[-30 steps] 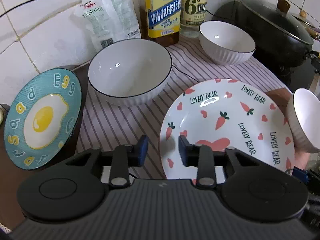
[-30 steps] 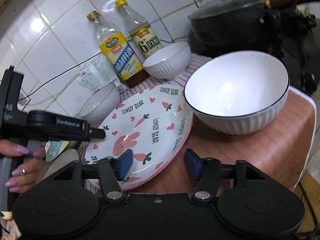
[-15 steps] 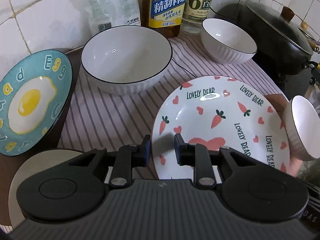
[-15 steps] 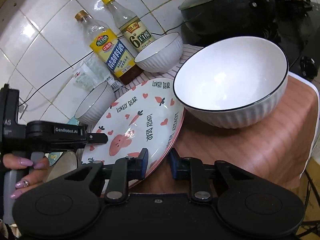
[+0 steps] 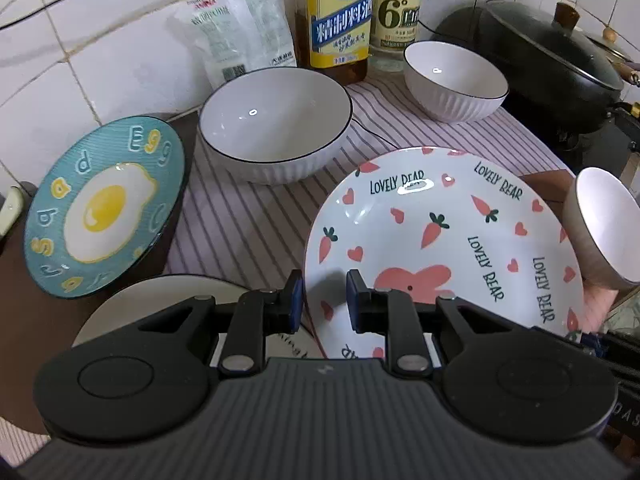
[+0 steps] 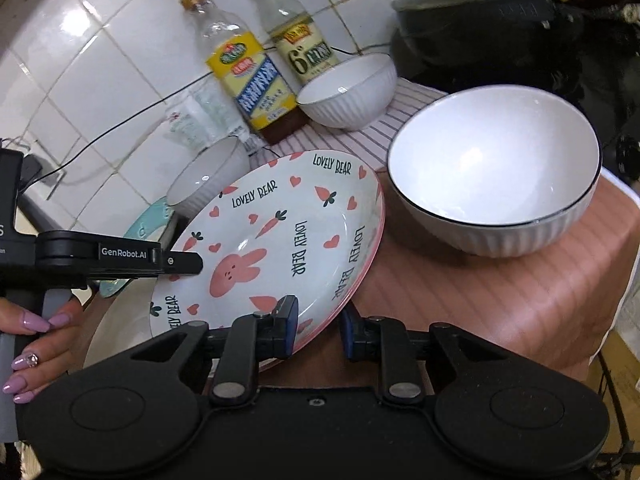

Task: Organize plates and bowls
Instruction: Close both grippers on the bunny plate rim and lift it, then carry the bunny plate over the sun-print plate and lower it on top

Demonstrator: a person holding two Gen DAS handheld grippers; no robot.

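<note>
The white "Lovely Bear" plate (image 5: pixel 440 240) with carrots and a pink rabbit is held up tilted, also in the right wrist view (image 6: pixel 276 240). My left gripper (image 5: pixel 320 296) is shut on its left rim. My right gripper (image 6: pixel 318 328) is shut on its near rim. Under its left side lies a plain white plate (image 5: pixel 160 300). A teal egg plate (image 5: pixel 104 208) leans at the left. A large white bowl (image 5: pixel 276 124) stands behind, a smaller bowl (image 5: pixel 452 76) at the back, and another large bowl (image 6: pixel 496 168) at the right.
Two bottles (image 5: pixel 340 16) and a plastic bag (image 5: pixel 240 28) stand against the tiled wall. A black lidded pot (image 5: pixel 552 68) sits on the stove at the right. A striped cloth (image 5: pixel 240 232) covers the counter; a brown surface (image 6: pixel 500 300) lies under the right bowl.
Both grippers have closed onto the bear plate's rim and lifted it, tilted. The left view has pulled back, showing the plain white plate below.
</note>
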